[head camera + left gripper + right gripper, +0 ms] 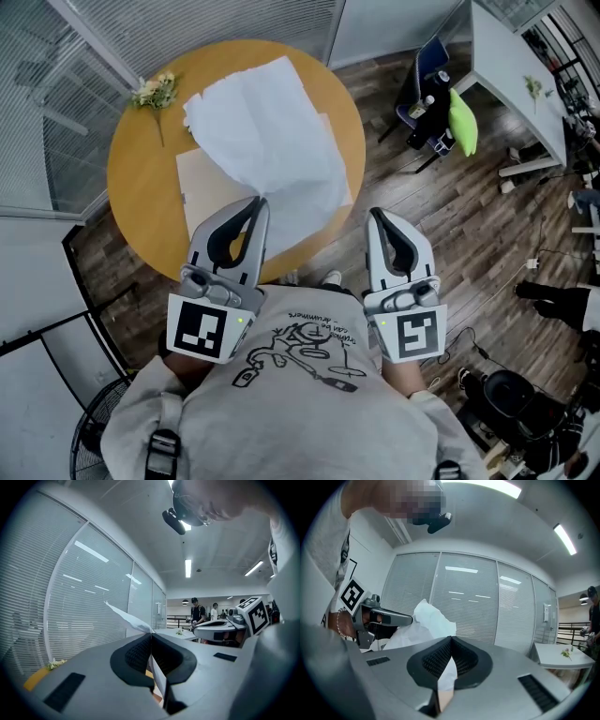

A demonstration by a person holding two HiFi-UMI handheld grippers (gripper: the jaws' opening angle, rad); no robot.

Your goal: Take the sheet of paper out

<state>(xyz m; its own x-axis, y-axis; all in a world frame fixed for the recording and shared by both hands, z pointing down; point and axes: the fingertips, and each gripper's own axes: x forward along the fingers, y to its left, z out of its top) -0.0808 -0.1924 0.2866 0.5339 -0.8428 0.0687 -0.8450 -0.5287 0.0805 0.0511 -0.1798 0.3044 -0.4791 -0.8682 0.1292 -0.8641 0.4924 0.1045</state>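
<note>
So the sheet of paper is pinched at its near corner in our left gripper. In the left gripper view the jaws are pressed together right on it, and the white sheet sticks out past the tips. From there it fans out, a bit rumpled, over the middle of the round wooden table. It covers most of a flat beige piece that lies on the tabletop, with only that piece's left part and right edge peeking out.

Our right gripper sits just off the table's near right edge, close beside the sheet's lower right side. Its fingers are together at the tips too, but we honestly can't tell if anything is caught between them. In its own view the paper just shows up beyond the jaws, next to the left gripper.

A small bunch of flowers lies at the far left of the table, clear of the sheet.
</note>
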